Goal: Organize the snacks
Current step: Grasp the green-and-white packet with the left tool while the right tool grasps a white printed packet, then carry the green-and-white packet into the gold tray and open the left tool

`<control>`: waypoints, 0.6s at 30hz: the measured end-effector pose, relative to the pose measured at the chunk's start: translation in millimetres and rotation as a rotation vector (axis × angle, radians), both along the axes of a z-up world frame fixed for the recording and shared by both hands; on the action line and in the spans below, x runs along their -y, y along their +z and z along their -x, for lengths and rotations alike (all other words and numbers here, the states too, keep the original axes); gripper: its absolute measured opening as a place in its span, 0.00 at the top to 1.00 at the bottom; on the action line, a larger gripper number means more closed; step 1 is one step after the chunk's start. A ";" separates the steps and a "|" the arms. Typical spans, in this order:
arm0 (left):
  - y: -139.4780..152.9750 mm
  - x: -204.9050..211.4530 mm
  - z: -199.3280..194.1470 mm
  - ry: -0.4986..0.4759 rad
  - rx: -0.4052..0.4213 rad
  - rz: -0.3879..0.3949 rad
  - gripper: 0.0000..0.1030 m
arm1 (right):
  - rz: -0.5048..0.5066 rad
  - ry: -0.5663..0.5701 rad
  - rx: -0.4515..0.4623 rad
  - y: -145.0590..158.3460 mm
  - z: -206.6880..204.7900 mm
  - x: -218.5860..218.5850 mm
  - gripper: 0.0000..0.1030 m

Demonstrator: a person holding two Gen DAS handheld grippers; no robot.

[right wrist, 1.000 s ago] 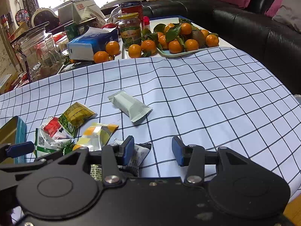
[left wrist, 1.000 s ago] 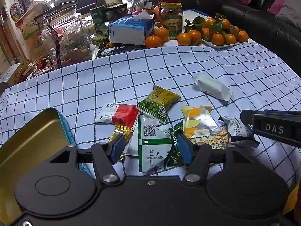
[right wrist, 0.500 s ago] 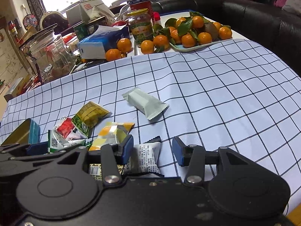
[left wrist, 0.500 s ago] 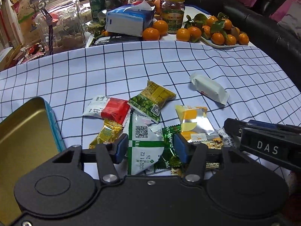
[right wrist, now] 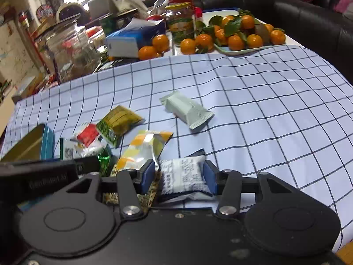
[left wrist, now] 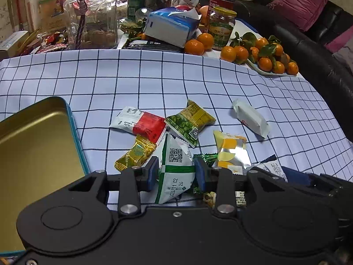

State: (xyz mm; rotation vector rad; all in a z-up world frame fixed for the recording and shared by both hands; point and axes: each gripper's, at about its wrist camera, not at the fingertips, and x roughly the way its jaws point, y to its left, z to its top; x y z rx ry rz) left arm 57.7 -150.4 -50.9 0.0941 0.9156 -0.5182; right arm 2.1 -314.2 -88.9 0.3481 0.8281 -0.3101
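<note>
A bench under a blue-checked cloth [left wrist: 176, 84] carries a loose cluster of snack packets in the middle of both views. In the left wrist view, the left gripper [left wrist: 176, 173] fills the bottom of the frame, its jaws closing around a white-and-green packet [left wrist: 175, 172] with a QR code; the blue pads sit right at its two edges, the right one touching, though a firm pinch cannot be told. Just left of it lies a gold-foil packet [left wrist: 135, 153], and above that a red-and-white packet [left wrist: 141, 124] and a green-and-yellow packet [left wrist: 189, 122], their corners overlapping. A yellow-and-silver packet [left wrist: 231, 152] lies to the right, and a pale wrapped bar [left wrist: 250, 118] rests apart at centre right. An open gold-lined tin [left wrist: 33, 141] with a teal wall sits at the left edge.

In the right wrist view, the right gripper [right wrist: 178, 176] stands at bottom centre, its jaws opening, with a white printed packet [right wrist: 183, 174] between the pads and a narrow gap on the right side. The other gripper's black body crosses the lower left.

At the top of both frames stand a glass jar [left wrist: 90, 15], a tissue pack [left wrist: 169, 26], a labelled jar [left wrist: 221, 27] and a tray of mandarins [left wrist: 269, 57].
</note>
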 end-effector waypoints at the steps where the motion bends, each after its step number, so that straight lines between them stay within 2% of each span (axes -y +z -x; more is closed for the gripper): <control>1: 2.5 -1.8 0.1 0.007 0.006 0.006 0.57 | 0.009 0.002 -0.007 -0.6 -0.1 -1.4 0.50; 6: 13.8 -10.6 0.3 0.036 0.029 0.032 0.57 | 0.047 -0.015 -0.056 -1.5 -1.3 -1.5 0.50; 12: 26.6 -18.8 1.5 0.061 0.063 0.046 0.57 | 0.143 0.029 -0.100 -3.2 -1.7 -11.1 0.51; 14: 31.1 -23.0 2.3 0.071 0.071 0.054 0.57 | 0.159 0.027 -0.106 -3.0 -2.2 -12.4 0.56; 15: 32.6 -25.1 2.7 0.077 0.076 0.056 0.57 | 0.161 0.024 -0.107 -2.3 -2.5 -11.9 0.59; 18: 36.6 -32.2 3.2 0.097 0.092 0.055 0.57 | 0.120 -0.018 -0.115 0.2 -4.0 -6.4 0.61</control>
